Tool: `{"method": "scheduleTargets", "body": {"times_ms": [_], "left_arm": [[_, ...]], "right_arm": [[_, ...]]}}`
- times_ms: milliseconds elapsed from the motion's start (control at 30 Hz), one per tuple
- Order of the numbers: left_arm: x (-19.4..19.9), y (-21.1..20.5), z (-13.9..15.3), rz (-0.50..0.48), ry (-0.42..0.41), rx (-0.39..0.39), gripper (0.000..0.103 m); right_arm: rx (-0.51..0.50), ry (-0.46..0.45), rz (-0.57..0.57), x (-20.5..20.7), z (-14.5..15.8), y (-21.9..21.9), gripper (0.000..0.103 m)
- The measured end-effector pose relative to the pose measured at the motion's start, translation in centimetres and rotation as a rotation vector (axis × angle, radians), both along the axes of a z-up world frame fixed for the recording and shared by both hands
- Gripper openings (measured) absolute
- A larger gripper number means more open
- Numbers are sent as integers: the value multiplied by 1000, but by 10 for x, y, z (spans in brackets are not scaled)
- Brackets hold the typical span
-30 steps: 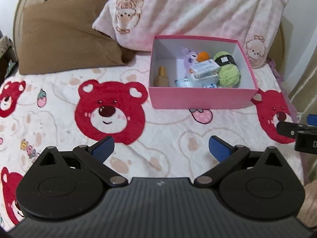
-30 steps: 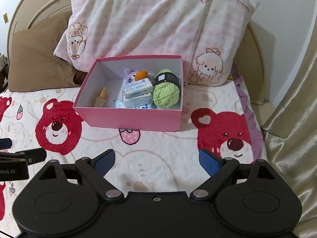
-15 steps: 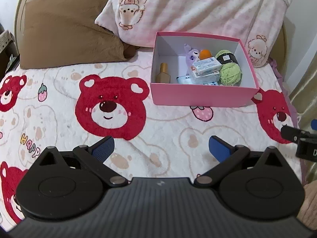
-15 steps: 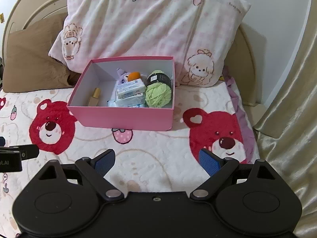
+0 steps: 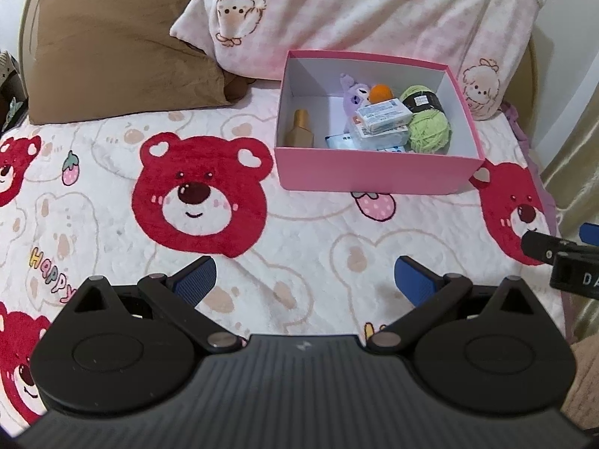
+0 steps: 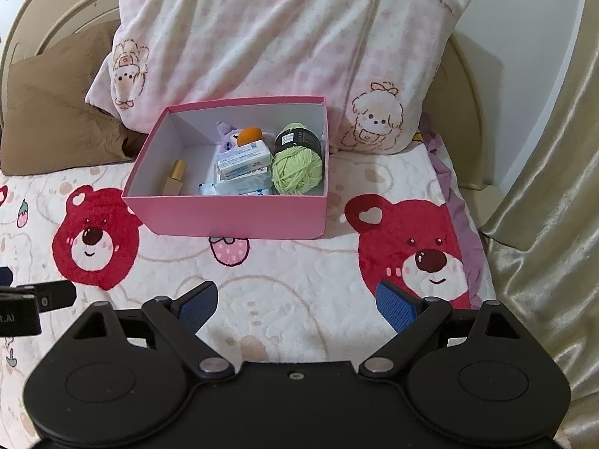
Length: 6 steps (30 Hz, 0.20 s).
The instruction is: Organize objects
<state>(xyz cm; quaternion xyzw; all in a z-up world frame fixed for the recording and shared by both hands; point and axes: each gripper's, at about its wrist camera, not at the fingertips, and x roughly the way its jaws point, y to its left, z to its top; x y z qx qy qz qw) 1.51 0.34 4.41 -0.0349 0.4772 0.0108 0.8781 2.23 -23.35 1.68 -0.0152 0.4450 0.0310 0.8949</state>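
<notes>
A pink box (image 5: 374, 176) (image 6: 232, 217) sits on the bear-print bedspread in front of the pillows. Inside it lie a green yarn ball (image 5: 428, 131) (image 6: 297, 170), a gold bottle (image 5: 299, 131) (image 6: 174, 179), a purple plush (image 5: 353, 93) (image 6: 226, 138), an orange ball (image 5: 380, 91) (image 6: 250, 134) and white packets (image 5: 382, 116) (image 6: 245, 159). My left gripper (image 5: 305, 280) hovers open over the bedspread, well short of the box, nothing between its blue pads. My right gripper (image 6: 297, 305) is likewise open and empty, nearer the bed's right edge.
A brown pillow (image 5: 123, 45) and a pink checked pillow (image 6: 284, 45) lean on the headboard behind the box. A gold curtain (image 6: 554, 224) hangs past the bed's right edge. Each gripper's side shows at the other view's border.
Both views have drawn back and tipped slightly, so the box sits a little farther off. Both grippers stay open and empty; nothing in the box has moved.
</notes>
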Motion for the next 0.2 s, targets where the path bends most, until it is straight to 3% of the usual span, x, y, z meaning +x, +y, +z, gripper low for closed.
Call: {"method": "scheduleTargets", "body": {"times_ms": [200], "left_arm": [[2,2,-2,3,17,15,103]], "right_arm": [[-7,13,-3,2,-6,0,94]]}}
